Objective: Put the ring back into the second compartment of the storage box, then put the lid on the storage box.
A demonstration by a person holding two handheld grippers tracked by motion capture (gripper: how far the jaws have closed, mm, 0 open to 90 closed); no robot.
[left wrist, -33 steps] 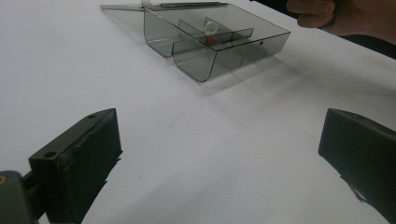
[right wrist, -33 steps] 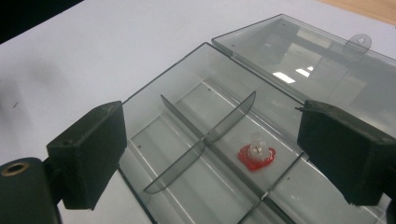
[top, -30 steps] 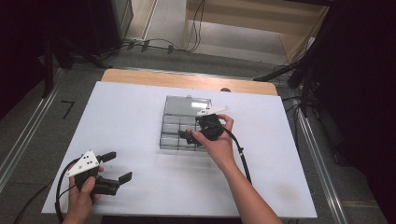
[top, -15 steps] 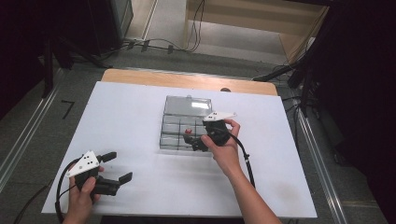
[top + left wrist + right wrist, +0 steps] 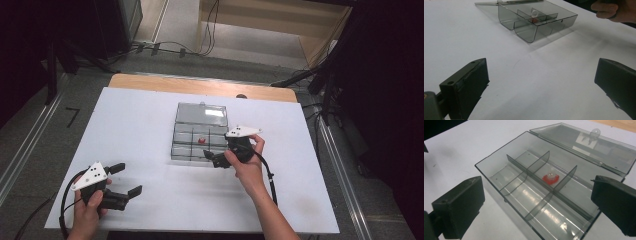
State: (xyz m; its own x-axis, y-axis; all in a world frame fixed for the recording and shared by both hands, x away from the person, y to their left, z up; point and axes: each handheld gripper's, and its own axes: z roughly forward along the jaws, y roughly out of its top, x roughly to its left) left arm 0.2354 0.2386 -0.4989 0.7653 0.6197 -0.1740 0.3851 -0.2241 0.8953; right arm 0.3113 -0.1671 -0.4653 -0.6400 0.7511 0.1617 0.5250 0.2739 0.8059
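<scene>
A transparent grey plastic organizer box (image 5: 197, 140) lies on the white table cover (image 5: 150, 125), near the middle of the table, with its lid (image 5: 202, 113) opened flat behind it on the far side. The box is rectangular with rounded lower corners, and thin smoky dividers (image 5: 537, 173) cut the inside into several compartments; the plastic is smooth and glossy and gives back small light reflections on its bottom. In one middle compartment of the far row lies a small red piece (image 5: 550, 178), roundish, with a pale shiny top; its exact kind I cannot tell. In the left gripper view the same red piece (image 5: 533, 20) shows through the clear walls of the organizer box (image 5: 536, 22). The right gripper (image 5: 218, 161) is held in the person's right hand (image 5: 247, 162) just at the near right corner of the box, and its two matte black block-shaped jaws stand wide apart with nothing between them. The left gripper (image 5: 126, 179) is in the left hand (image 5: 87, 210) at the near left part of the table, well apart from the box; its jaws also are wide apart and hold nothing. The table cover is plain, smooth and matte, and a wooden table edge (image 5: 200, 86) shows at the far side.
</scene>
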